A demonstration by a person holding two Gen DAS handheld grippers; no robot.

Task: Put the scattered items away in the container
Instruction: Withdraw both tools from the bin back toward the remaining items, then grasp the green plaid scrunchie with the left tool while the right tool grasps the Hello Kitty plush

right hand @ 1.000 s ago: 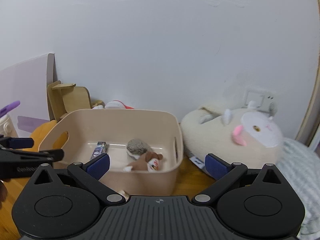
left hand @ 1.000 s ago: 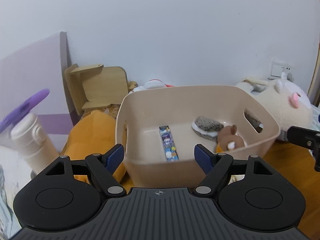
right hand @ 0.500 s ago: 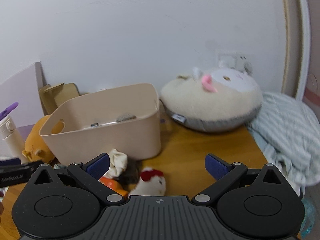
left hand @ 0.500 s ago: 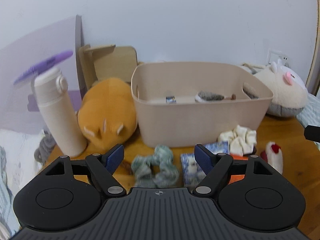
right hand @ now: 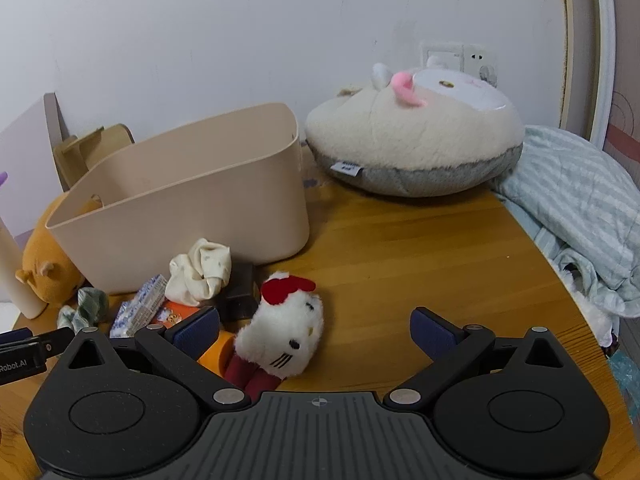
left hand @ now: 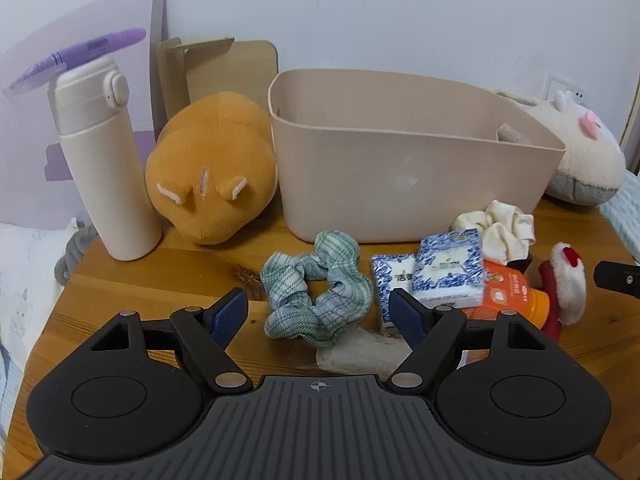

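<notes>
Your left gripper (left hand: 319,314) stands wide and empty, the green plaid scrunchie (left hand: 318,294) lying between its fingertips on the wooden table (left hand: 160,264). Bring the pads low around the bunched fabric before closing; a high pinch would likely slip off the folds. Your right gripper (right hand: 316,326) is likewise wide and empty, the white plush kitten (right hand: 282,334) beside its left finger. The beige container (left hand: 400,176) sits just beyond both; from this low angle its contents are hidden. Tissue packs (left hand: 444,272) and a cream scrunchie (left hand: 500,232) wait nearby.
</notes>
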